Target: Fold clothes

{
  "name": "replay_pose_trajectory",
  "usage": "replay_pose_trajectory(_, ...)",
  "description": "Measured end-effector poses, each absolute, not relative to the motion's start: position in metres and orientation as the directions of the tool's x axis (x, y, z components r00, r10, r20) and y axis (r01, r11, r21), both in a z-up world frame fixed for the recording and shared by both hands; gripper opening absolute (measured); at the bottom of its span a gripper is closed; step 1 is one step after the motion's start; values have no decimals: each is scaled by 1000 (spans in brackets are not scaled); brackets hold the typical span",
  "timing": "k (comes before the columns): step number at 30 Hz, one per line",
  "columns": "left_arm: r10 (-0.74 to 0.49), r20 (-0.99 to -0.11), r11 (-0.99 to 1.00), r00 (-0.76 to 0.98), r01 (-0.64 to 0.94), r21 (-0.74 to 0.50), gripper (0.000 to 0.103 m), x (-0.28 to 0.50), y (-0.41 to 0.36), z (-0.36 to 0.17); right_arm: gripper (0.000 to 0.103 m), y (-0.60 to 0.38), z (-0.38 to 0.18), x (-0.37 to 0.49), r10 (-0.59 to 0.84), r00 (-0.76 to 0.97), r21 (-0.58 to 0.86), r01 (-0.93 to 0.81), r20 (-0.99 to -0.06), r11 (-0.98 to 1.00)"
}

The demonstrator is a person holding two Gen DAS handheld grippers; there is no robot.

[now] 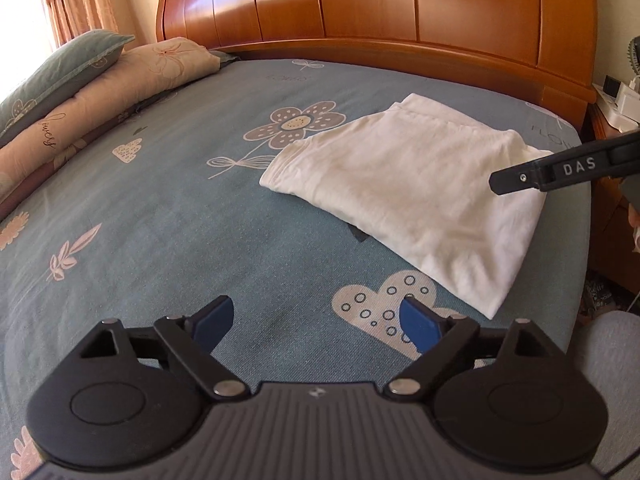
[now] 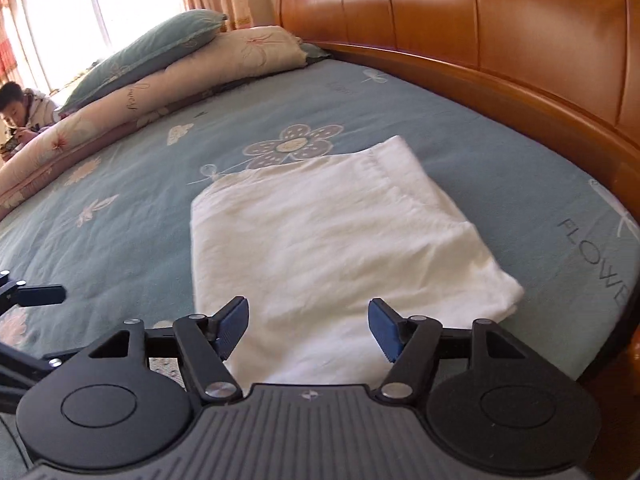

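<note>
**Folded white garment on the bed, both grippers empty**

The white garment (image 2: 320, 248) lies folded into a compact rectangle on the blue floral bedsheet (image 1: 160, 208), toward the right side of the bed and a little short of the wooden headboard (image 1: 360, 4). Its far left corner overlaps the stem of a large printed flower (image 2: 294, 144), and a hemmed edge runs along its far side.

The right gripper (image 2: 308, 320) hangs over the near edge of the garment with its jaws spread wide and nothing between the blue pads (image 2: 234, 326). In the left wrist view one of its black fingers reaches in from the right above the cloth's right edge.

The left gripper (image 1: 316, 320) hovers over bare sheet just left of the garment, jaws equally wide and empty.

Far left, a teal pillow (image 2: 152, 52) sits on a rolled beige quilt (image 2: 180, 80). A boy (image 2: 20, 112) is beyond the bed near the window.
</note>
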State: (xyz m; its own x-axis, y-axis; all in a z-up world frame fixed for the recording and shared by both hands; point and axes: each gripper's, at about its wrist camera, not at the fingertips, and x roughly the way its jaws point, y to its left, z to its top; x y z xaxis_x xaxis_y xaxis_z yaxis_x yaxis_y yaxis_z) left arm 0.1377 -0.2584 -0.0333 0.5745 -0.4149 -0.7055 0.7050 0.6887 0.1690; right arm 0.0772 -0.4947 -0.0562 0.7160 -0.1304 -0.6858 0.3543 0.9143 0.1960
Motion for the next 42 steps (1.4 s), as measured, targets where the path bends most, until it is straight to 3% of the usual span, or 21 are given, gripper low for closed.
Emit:
replay_pose_trajectory(4,-398,-696,719,598,674,168,94,128,-253,-28,71,-534,-82,88,-152,629,239,492,-762,837)
replay_pose_trajectory(7,-416,-685,711,599,683,166,94,117,-247,-23,72,-522,-69,78,-160,649,241,484,-744,841)
replay_pose_trajectory(14,-454,-602,738,657,656,159,94,85,-229,1,90,-462,-36,52,-155,706,221,410,-691,885)
replay_pose_trajectory(21,-405,-586,809,702,574,128,95,68,-205,15,103,-406,-36,22,-185,699,145,384,-690,912)
replay_pose_trajectory(32,-408,-529,846,744,526,86,102,19,-165,34,103,-341,-43,-16,-179,684,101,348,-707,932)
replay_pose_trajectory(42,-382,-590,852,712,518,74,102,0,-143,39,103,-316,-18,-44,-227,711,67,360,-665,931)
